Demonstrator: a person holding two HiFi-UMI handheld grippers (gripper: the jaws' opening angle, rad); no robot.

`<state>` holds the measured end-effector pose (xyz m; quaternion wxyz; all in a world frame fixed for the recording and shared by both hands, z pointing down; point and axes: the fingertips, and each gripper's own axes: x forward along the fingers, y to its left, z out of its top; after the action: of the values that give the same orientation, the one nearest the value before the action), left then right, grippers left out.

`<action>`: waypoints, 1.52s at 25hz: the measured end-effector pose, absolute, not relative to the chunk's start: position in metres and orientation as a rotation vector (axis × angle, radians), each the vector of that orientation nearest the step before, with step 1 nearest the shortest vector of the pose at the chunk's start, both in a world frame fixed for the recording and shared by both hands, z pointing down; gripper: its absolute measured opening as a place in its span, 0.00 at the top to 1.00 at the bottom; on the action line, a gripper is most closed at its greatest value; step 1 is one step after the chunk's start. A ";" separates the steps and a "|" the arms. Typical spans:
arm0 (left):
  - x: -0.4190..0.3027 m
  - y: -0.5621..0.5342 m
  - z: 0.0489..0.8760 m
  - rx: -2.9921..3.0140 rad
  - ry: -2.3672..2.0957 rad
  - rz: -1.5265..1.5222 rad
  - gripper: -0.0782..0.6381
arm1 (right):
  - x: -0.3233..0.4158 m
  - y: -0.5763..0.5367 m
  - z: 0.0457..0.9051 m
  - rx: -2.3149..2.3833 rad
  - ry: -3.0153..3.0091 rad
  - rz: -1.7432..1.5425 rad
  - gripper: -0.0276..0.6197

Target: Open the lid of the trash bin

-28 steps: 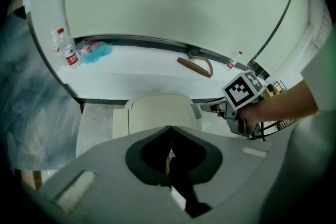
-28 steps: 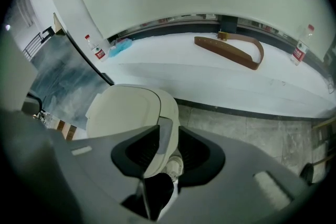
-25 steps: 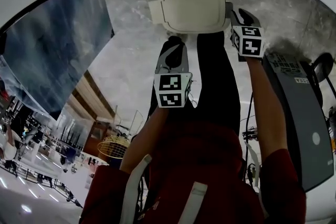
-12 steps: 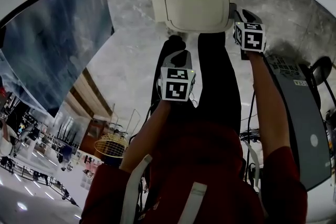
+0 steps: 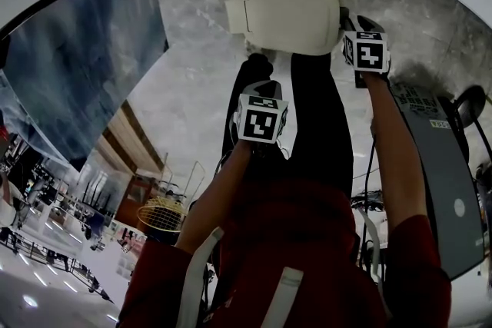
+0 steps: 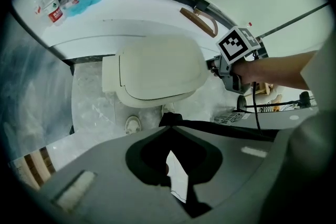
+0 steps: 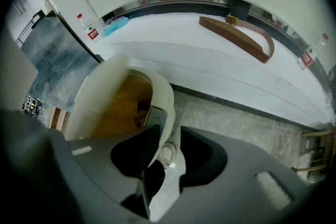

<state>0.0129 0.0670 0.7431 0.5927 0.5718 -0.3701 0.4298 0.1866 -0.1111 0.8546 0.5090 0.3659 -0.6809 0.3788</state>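
Observation:
The cream trash bin (image 5: 288, 11) stands on the marble floor in front of my feet. Its lid (image 7: 157, 86) is tilted up at the right side, and the brownish inside of the bin (image 7: 118, 107) shows under it. My right gripper (image 5: 350, 19) points down at the bin's right side, and in the right gripper view (image 7: 167, 139) the lid's edge runs between its jaws, which are shut on it. My left gripper (image 5: 260, 88) hangs over my black trousers, short of the bin's near edge. Its jaws (image 6: 170, 126) meet at the tips with nothing in them.
A white curved counter (image 7: 210, 55) runs behind the bin with a red-labelled bottle (image 6: 50, 5), a blue cloth (image 6: 81, 0) and a brown curved piece (image 7: 241, 34). A grey machine (image 5: 438, 165) stands at the right, a dark glass panel (image 5: 84, 65) at the left. My shoe (image 6: 132, 124) is by the bin.
My left gripper has moved forward towards the bin and tipped further down. The lid's edge looks slightly higher at the right. The right gripper has stayed at the bin's right side.

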 end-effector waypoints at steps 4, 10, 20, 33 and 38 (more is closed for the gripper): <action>0.012 0.071 0.741 1.308 -0.852 0.998 0.88 | 0.188 -0.112 0.856 0.882 -1.636 0.931 0.78; 0.007 0.076 0.739 1.307 -0.863 0.999 0.88 | 0.185 -0.112 0.855 0.871 -1.637 0.905 0.78; -0.002 0.070 0.728 1.336 -0.881 0.989 0.88 | 0.189 -0.108 0.842 0.903 -1.606 0.935 0.68; -0.030 0.045 0.676 1.470 -0.935 0.960 0.88 | 0.159 -0.079 0.749 1.020 -1.699 0.927 0.68; -0.057 0.033 0.645 1.517 -1.011 0.916 0.88 | 0.145 -0.069 0.691 1.113 -1.775 0.882 0.69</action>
<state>-0.0574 0.0331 0.6447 0.5233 0.6335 -0.4223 0.3827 0.1451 -0.0690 0.6911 0.4206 0.4440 -0.7085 0.3521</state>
